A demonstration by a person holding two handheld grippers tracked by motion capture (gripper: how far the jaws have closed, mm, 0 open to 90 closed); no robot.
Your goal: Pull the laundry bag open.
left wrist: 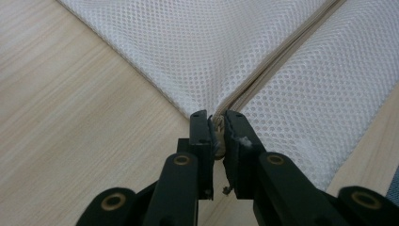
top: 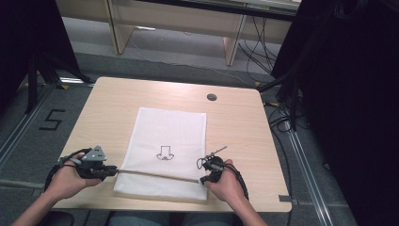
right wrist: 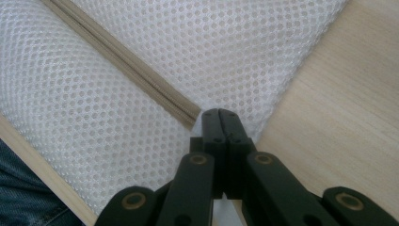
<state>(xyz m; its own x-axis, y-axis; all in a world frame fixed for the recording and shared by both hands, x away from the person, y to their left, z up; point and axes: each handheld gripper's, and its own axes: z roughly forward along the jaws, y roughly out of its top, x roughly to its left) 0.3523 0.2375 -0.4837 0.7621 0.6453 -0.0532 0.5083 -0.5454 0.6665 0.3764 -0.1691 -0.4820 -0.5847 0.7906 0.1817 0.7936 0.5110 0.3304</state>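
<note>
A white mesh bag (top: 169, 136) lies flat in the middle of the wooden table (top: 235, 122), with a beige zipper (top: 155, 173) running across its near end. At the bag's left edge my left gripper (top: 114, 171) pinches the zipper's end. In the left gripper view its jaws (left wrist: 218, 127) stand almost together, with the small zipper pull between them and the zipper (left wrist: 277, 63) leading away. My right gripper (top: 203, 180) holds the bag's right edge. Its jaws (right wrist: 219, 115) are pressed tight on the mesh where the zipper (right wrist: 127, 61) ends.
A small black drawing (top: 164, 153) is printed on the bag. A dark round grommet (top: 211, 97) sits in the table's far part. The near table edge runs just behind both hands. Cables (top: 282, 117) hang off the right side, and a "5" (top: 51, 119) marks the floor at left.
</note>
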